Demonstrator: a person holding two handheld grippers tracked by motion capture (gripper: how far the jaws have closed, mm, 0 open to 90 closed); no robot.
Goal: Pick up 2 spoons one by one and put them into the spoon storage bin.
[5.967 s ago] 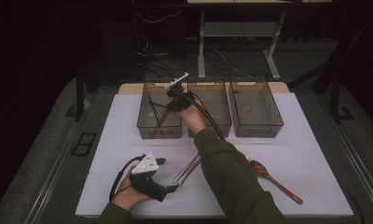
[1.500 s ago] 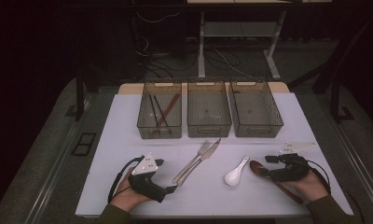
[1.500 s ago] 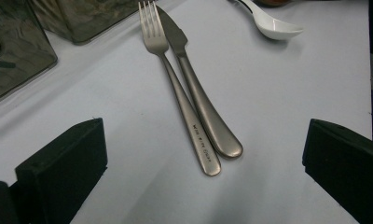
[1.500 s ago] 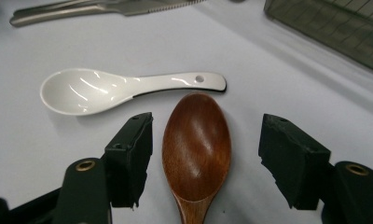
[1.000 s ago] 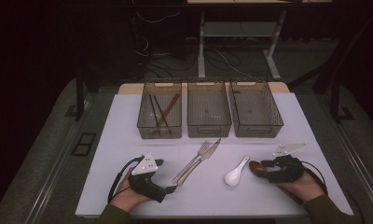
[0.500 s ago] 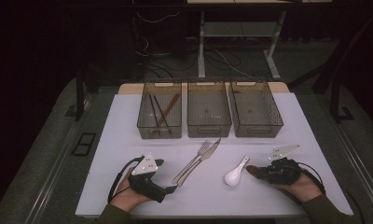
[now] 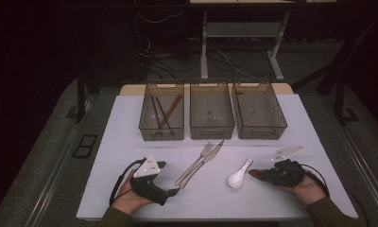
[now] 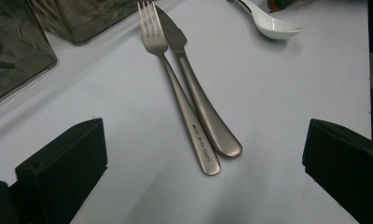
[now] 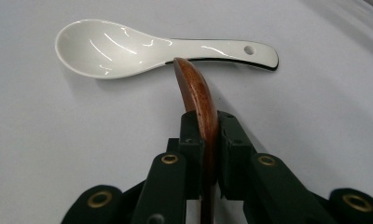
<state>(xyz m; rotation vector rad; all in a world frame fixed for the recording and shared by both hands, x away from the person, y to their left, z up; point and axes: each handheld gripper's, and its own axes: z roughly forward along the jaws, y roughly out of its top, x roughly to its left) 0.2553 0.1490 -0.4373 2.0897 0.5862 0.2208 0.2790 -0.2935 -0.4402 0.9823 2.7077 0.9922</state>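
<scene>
A brown wooden spoon (image 9: 194, 88) is clamped on edge between the pads of my right gripper (image 9: 205, 126), whose jaws have just been closing on it. In the high view the right gripper (image 7: 262, 175) rests at the front right of the white table, pointing left. A white ceramic spoon (image 9: 128, 46) lies just past the wooden spoon's tip, the same white spoon (image 7: 238, 177) in the high view. My left gripper (image 8: 205, 140) stands open, low over the table at the front left. A steel fork (image 8: 175, 88) and knife (image 8: 198, 102) lie side by side ahead of it.
Three clear bins stand in a row at the back: the left bin (image 7: 144, 125) holds chopsticks (image 7: 164, 112), the middle bin (image 7: 211, 128) and the right bin (image 7: 281, 124) look bare. The table's front edge runs just below both hands.
Six seconds ago the right gripper was at the left bin; it has come to the front right and shut on the wooden spoon. The left hand has stayed put.
</scene>
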